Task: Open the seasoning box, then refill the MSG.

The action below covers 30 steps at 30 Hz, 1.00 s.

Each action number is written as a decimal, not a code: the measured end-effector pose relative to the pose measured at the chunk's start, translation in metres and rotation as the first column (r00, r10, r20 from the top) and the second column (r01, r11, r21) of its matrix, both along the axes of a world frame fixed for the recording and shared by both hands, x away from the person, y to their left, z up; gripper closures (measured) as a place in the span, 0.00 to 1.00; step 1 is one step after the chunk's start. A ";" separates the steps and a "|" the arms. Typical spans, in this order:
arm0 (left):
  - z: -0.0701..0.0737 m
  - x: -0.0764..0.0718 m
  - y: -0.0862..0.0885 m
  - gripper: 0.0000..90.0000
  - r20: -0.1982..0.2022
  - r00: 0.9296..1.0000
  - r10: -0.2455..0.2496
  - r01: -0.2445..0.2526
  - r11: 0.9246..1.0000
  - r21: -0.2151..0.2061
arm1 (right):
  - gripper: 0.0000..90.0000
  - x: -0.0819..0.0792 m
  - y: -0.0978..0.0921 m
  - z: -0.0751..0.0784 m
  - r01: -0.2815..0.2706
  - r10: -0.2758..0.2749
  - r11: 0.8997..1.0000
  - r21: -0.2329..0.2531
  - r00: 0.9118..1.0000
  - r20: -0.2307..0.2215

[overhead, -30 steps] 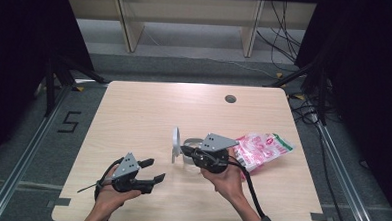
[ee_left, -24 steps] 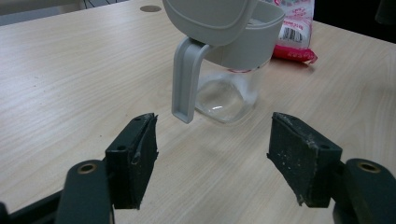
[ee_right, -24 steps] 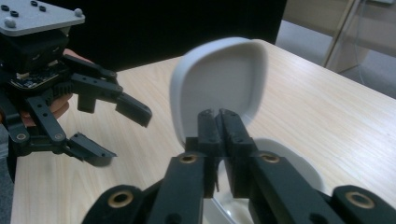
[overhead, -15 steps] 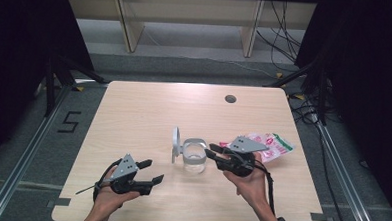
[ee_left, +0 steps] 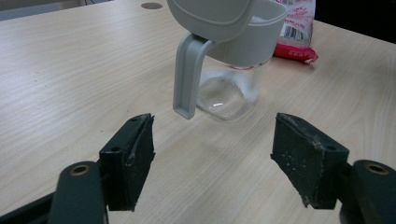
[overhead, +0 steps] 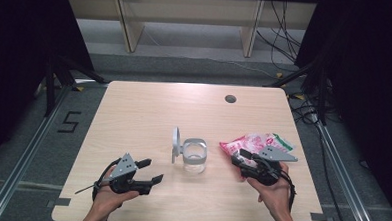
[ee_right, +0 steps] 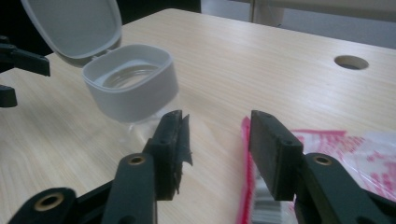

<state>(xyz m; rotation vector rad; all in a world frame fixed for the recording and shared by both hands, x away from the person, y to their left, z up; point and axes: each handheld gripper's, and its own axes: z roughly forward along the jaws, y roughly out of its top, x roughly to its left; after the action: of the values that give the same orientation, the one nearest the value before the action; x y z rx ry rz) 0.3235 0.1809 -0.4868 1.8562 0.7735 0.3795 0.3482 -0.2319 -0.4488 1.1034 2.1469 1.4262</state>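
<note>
— What colours did you log on my feed?

— I saw a clear jar [overhead: 195,161] with a pale grey collar and a flipped-up grey lid [overhead: 174,144]. The packet [overhead: 255,143] near the desk's right edge was pink and red with white patches, a green tip and a barcode panel.

— And the desk [overhead: 149,113]?

— Light wood grain, with one dark round hole [overhead: 230,98] toward the far right corner. I noted both grippers, the left gripper [overhead: 151,171] and the right gripper [overhead: 240,157], as black-jawed with grey plates on top.

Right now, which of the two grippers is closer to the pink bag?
The right gripper: its open jaws sit at the pink bag edge, while the left gripper hovers beyond the open jar.
</note>
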 end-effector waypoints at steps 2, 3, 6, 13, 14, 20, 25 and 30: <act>0.000 0.000 0.001 0.32 0.000 1.000 0.010 -0.010 1.000 0.005 | 0.58 0.003 -0.009 -0.004 -0.001 0.001 1.000 0.001 1.000 0.030; 0.000 0.001 0.001 0.32 -0.003 1.000 0.008 -0.008 1.000 0.006 | 0.57 0.000 -0.011 -0.005 0.027 -0.027 0.999 0.021 0.999 -0.025; 0.000 0.001 0.001 0.32 -0.005 1.000 0.008 -0.008 1.000 0.006 | 0.55 0.002 -0.020 -0.009 0.041 -0.041 0.999 0.017 0.999 0.005; 0.001 0.002 -0.002 0.31 -0.007 1.000 0.003 -0.003 1.000 0.007 | 0.49 -0.002 -0.035 -0.016 0.119 -0.119 0.993 0.015 0.993 -0.024; 0.000 0.002 -0.001 0.31 -0.005 1.000 0.002 -0.002 1.000 0.013 | 0.47 -0.004 -0.040 -0.017 0.140 -0.140 0.990 0.020 0.989 -0.043; 0.000 0.004 -0.003 0.30 -0.008 1.000 0.005 -0.005 1.000 0.023 | 0.44 -0.009 -0.055 -0.021 0.194 -0.193 0.981 0.024 0.980 -0.052; -0.001 0.002 -0.004 0.30 -0.009 1.000 -0.005 0.005 1.000 0.010 | 0.44 -0.012 -0.061 -0.022 0.208 -0.205 0.977 0.038 0.976 -0.070; 0.001 0.002 -0.003 0.30 -0.002 1.000 0.002 -0.002 1.000 0.018 | 0.44 -0.015 -0.068 -0.025 0.209 -0.207 0.977 0.036 0.976 -0.062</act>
<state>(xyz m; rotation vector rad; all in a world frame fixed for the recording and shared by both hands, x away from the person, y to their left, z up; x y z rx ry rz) 0.3256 0.1781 -0.4853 1.8725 0.7755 0.3873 0.3333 -0.3003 -0.4737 1.3569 1.9788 1.3649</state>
